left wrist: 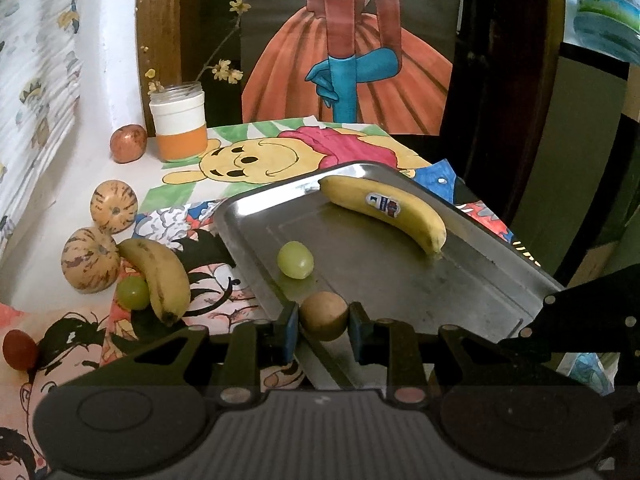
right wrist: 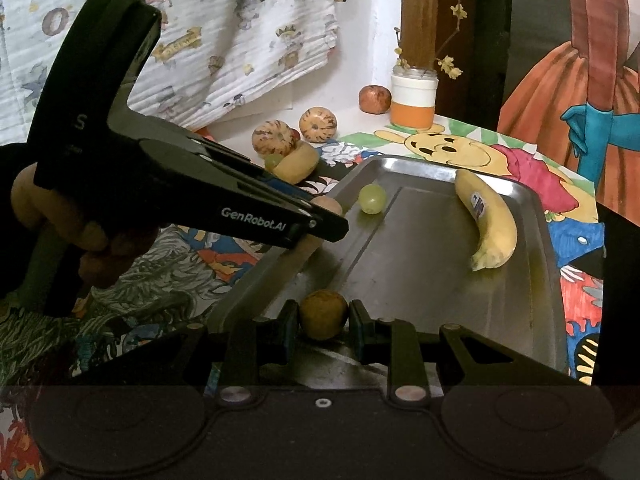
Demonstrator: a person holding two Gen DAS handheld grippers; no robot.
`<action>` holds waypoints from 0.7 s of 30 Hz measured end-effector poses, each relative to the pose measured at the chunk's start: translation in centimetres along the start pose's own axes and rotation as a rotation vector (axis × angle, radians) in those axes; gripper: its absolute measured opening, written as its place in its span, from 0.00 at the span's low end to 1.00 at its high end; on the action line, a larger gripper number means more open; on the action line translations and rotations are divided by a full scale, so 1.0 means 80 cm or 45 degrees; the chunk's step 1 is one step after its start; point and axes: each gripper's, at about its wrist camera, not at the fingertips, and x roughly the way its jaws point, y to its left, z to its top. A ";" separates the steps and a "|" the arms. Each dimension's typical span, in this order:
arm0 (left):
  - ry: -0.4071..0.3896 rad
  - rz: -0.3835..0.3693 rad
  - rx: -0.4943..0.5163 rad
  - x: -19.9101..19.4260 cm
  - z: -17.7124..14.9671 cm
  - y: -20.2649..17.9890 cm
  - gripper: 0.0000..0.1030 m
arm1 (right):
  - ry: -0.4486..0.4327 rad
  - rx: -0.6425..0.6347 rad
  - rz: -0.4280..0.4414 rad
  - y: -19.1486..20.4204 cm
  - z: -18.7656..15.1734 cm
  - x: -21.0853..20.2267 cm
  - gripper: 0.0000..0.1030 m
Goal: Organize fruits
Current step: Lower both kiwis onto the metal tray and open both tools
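A steel tray (left wrist: 460, 288) (right wrist: 420, 240) holds a banana (left wrist: 384, 210) (right wrist: 490, 222) and a green grape (left wrist: 295, 260) (right wrist: 372, 199). My left gripper (left wrist: 323, 326) is shut on a small round brown fruit (left wrist: 323, 316) over the tray's near left rim. My right gripper (right wrist: 323, 326) is shut on another small brown fruit (right wrist: 323, 318) over the tray's near end. In the right wrist view the left gripper's body (right wrist: 200, 196) reaches in from the left. A second banana (left wrist: 158, 276), a green grape (left wrist: 132, 293) and two striped round fruits (left wrist: 91, 259) lie left of the tray.
An orange-and-white jar (left wrist: 180, 126) with a flower sprig stands at the back left, a reddish fruit (left wrist: 128, 143) beside it. A dark red grape (left wrist: 19, 350) lies at the near left. Cartoon drawings cover the table; a wall and wooden post stand behind.
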 end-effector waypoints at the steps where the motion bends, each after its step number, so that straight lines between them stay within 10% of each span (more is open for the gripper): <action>1: 0.002 -0.001 0.001 0.000 0.001 0.000 0.28 | 0.000 0.003 0.001 0.000 0.000 0.000 0.28; 15: -0.027 0.003 -0.052 -0.012 -0.001 0.004 0.29 | -0.025 0.044 -0.019 -0.001 -0.001 -0.009 0.31; 21: -0.077 0.022 -0.123 -0.043 -0.001 0.006 0.46 | -0.073 0.075 -0.045 0.004 0.000 -0.033 0.44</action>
